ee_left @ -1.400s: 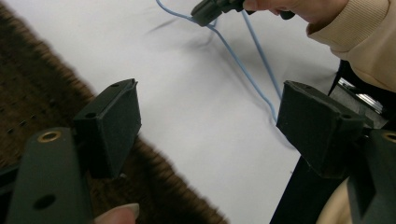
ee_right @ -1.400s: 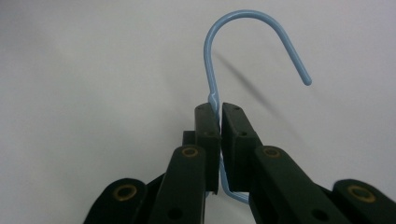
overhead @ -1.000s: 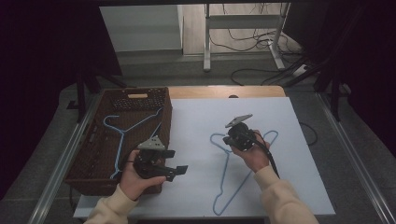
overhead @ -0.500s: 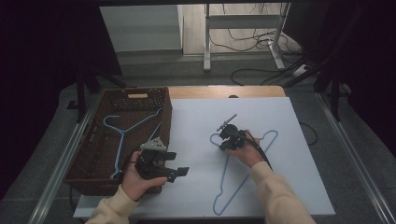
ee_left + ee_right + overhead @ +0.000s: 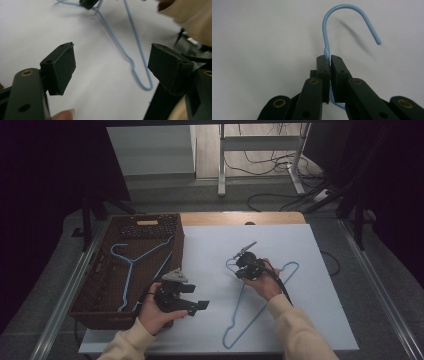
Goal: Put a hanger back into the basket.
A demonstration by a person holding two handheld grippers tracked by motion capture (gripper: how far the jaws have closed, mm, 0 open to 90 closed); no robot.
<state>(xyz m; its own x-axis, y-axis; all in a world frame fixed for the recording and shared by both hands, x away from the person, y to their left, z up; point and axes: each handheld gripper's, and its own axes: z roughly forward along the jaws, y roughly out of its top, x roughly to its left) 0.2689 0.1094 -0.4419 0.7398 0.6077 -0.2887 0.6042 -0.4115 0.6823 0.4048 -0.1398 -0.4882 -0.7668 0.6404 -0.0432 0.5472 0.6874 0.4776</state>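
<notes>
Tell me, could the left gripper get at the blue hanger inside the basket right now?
Probably yes. The left gripper is open and holds nothing, right beside the brown wicker basket. The basket has no lid, and the blue hanger lies on top, uncovered.

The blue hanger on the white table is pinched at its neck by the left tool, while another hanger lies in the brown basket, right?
Not quite: the right tool pinches the blue hanger at its neck, as the right gripper view shows. The left tool is open. Another hanger does lie in the brown basket.
</notes>
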